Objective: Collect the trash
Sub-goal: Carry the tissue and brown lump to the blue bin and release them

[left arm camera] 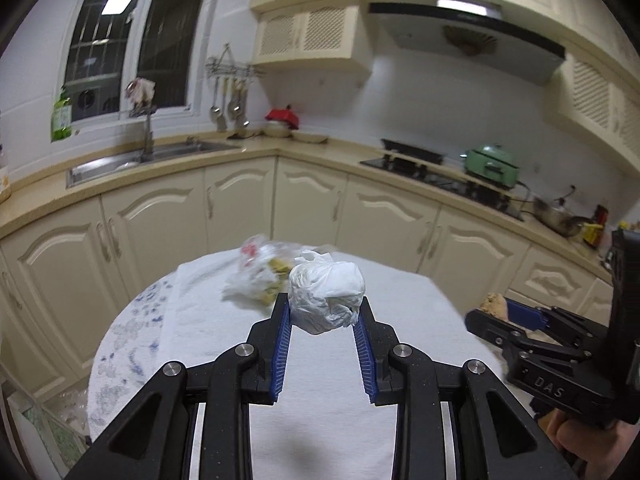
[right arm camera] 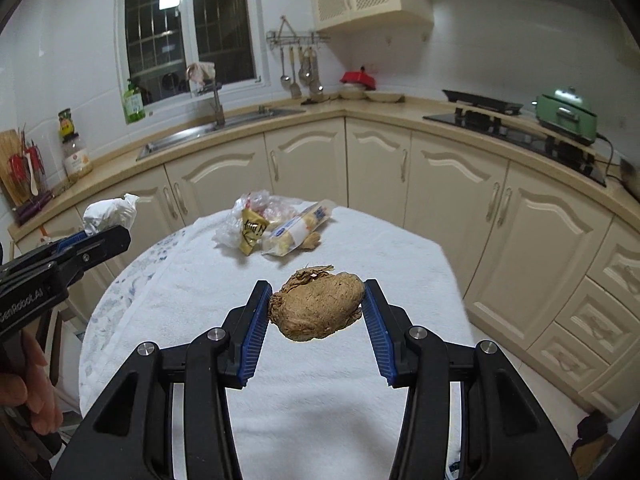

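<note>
My left gripper [left arm camera: 325, 307] is shut on a crumpled white paper ball [left arm camera: 326, 294], held above the table; the same ball [right arm camera: 110, 214] and gripper [right arm camera: 96, 236] show at the left of the right wrist view. My right gripper [right arm camera: 317, 298] is shut on a brown crumpled paper wad [right arm camera: 318, 306], also lifted off the cloth; its tip with the wad [left arm camera: 494, 306] appears at the right of the left wrist view. More trash lies at the table's far end: a pile of plastic bags and snack wrappers [right arm camera: 276, 224], blurred in the left wrist view [left arm camera: 260, 276].
A round table with a white cloth [right arm camera: 352, 400] stands before cream kitchen cabinets [right arm camera: 380, 160]. The counter carries a sink [right arm camera: 216, 130], a stove [right arm camera: 516, 132] and a green pot [right arm camera: 566, 114]. A hand [right arm camera: 38, 392] grips the left tool's handle.
</note>
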### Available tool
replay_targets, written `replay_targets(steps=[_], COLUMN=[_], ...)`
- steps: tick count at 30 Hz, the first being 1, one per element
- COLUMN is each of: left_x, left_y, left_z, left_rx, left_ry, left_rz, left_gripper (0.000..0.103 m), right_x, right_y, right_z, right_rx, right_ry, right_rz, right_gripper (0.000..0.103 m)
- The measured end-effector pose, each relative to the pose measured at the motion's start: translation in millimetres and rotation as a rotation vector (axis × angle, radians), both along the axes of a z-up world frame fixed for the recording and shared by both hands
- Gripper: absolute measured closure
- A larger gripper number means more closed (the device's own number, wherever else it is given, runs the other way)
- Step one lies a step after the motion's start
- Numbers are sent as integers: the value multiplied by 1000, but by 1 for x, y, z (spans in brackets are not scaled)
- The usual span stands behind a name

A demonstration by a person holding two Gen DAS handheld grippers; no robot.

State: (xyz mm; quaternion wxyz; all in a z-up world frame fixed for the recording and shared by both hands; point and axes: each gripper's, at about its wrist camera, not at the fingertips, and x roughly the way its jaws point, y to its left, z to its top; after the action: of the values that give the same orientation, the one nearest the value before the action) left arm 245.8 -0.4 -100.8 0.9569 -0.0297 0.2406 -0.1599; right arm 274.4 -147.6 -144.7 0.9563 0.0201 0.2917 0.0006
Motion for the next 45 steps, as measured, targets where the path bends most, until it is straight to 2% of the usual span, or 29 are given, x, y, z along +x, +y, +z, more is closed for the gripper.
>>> replay_targets(steps=[7,11,20,28,30,37,42,44,45], left_x=[-46,-53,-51,-40,-19,33,72,98,112], left_y=[-48,-80,-170,-257,-283,-371,-429,-455,-467], left_z=[7,4,-33,-69,-70,-109,-146,-156,-162], left_rx=[-12,-13,-1,52,70,180,237,254,265], left_ry=[-58,-65,28,114,148,310,451,484,502], left_rz=[-133,-232,-457,-605,-633,-726,-738,-735,-735], left_gripper=[76,76,76,76,76,76,73,73,69], right_x=[-50,-81,-143,-179,-182,-183,-172,-167,-165], right_y=[-47,-84,-174,-252,-270,-330,-363,-380,-385], right_z=[23,27,12,-27,-41,-106,-153,-172,-180], right_rx=[0,-4,15,64,84,174,232,264,277], right_ry=[-64,-78,-47,26,53,169,243,270,281], right_rz=[-93,-179,-404,-568,-595,-653,-661,-667,-672], right_gripper=[56,56,56,56,56,56,56,55,54])
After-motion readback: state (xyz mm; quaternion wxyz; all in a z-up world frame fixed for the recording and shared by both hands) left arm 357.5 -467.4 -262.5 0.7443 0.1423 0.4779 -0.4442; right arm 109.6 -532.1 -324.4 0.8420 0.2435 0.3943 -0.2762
